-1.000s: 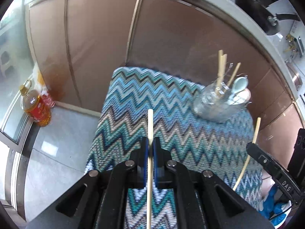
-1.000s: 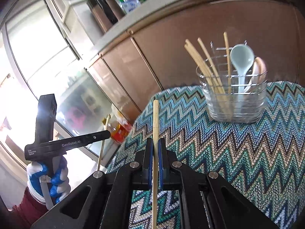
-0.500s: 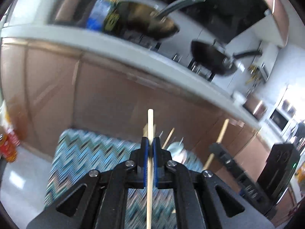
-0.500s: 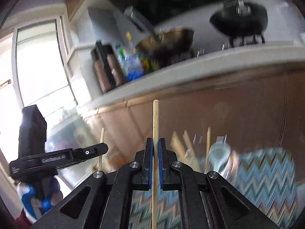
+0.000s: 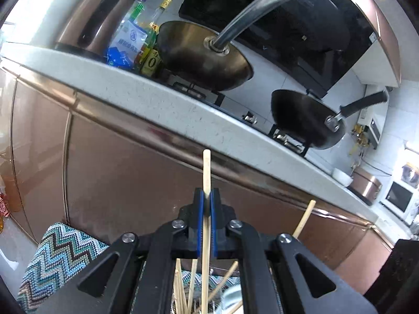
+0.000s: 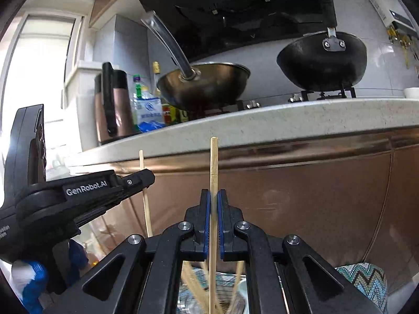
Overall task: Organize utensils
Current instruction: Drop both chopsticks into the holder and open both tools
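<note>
Above the utensil holder, left gripper clamping one chopstick upright, right gripper clamping another chopstick, both hanging over the holder's chopsticks.

Left gripper: jaws closed tight on a chopstick, held upright, blue pads pinching it mid-shaft, fingers level and pointing forward. Right gripper: same pose, jaws clamped on its own chopstick, stick vertical between blue pads. In the right wrist view the left gripper sits to the left, seen side-on, held by a blue-and-white gloved hand. Both grippers side by side, near each other.
</note>
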The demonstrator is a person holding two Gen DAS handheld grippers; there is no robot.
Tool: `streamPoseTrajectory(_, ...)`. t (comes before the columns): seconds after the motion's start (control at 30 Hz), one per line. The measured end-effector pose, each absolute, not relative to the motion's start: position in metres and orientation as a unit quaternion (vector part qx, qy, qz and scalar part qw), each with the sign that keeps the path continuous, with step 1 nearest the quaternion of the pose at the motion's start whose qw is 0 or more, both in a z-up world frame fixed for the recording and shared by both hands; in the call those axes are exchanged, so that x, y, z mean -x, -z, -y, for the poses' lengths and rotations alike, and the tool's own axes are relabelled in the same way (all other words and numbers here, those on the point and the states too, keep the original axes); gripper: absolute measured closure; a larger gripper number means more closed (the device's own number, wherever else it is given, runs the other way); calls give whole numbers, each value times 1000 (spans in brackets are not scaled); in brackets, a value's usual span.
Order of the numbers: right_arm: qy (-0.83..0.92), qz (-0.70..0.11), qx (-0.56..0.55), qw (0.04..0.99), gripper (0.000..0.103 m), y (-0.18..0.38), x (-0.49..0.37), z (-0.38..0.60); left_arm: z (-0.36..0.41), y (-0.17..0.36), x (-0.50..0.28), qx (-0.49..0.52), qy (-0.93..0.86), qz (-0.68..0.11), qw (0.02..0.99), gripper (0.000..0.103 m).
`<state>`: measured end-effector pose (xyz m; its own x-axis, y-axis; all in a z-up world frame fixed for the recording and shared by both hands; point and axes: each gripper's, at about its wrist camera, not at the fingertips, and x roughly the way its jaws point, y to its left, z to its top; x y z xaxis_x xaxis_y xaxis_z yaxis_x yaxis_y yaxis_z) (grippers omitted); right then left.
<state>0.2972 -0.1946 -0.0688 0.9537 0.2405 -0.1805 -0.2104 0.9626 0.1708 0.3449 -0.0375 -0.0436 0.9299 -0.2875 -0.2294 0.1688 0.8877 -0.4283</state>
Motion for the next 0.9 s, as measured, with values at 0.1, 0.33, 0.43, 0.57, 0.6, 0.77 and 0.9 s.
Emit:
streamPoseTrajectory(0.1,-109,-109,-75,985,98,85,-305,197,48,61,-349,187,98,-129,969,99)
streamPoseTrajectory(0.33,-108,-118,-84,984,97,103,-300,204,48,84,-347,183,97,-140,968,97)
streamPoseTrajectory(0.43,-105,-114,-85,984,82,98,-291,205,43,78,-339,180,98,-135,969,86)
streamPoseTrajectory(0.57,-94,-98,-91,987,73,81,-269,210,35,64,-321,173,91,-128,972,75)
streamPoseTrajectory(0.6,-90,-94,-93,987,70,75,-262,212,33,59,-316,170,88,-127,973,71)
streamPoseTrajectory(0.77,-67,-78,-89,991,59,44,-225,214,17,34,-280,154,76,-128,977,64)
streamPoseTrajectory(0.9,-52,-75,-83,992,47,23,-189,216,7,13,-242,139,67,-127,980,57)
